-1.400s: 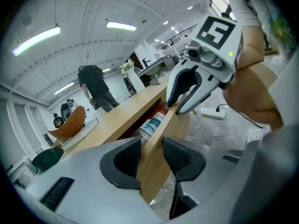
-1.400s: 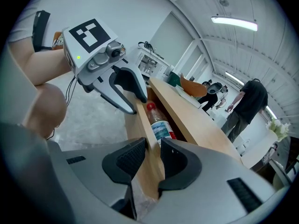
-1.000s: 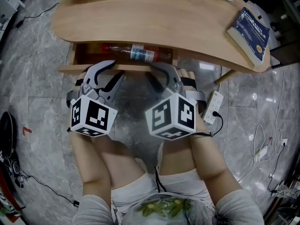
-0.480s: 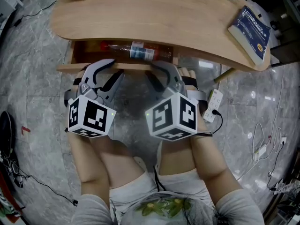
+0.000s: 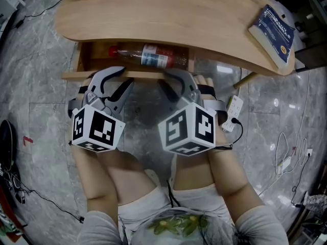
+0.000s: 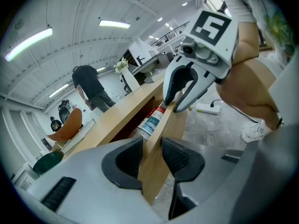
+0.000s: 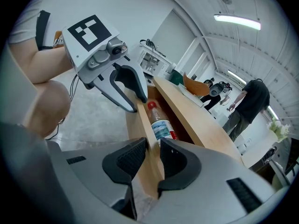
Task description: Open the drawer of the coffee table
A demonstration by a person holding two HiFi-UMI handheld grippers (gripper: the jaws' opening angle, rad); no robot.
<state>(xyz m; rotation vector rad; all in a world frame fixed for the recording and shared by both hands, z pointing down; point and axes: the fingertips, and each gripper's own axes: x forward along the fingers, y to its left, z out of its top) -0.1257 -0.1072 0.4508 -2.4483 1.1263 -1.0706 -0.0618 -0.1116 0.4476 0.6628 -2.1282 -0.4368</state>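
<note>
Sliding further out — drawer [image 5: 142, 75] bares more bottle [image 5: 149, 56]

— What do we have underfoot?

— We see a grey marbled tile floor [image 5: 286, 101], glossy enough to catch the light. A white power strip [image 5: 233, 114] lies on it.

— And overhead?

— We make out a white panelled ceiling [image 6: 70, 8] with long strip lights [image 6: 28, 43], all lit. The walls [image 7: 140, 13] are plain and pale.

— Any furniture farther off?

— We spot an orange chair [image 6: 65, 125] on one side and white shelving [image 7: 152, 59] against the far wall. We can't tell what stands on it.
</note>
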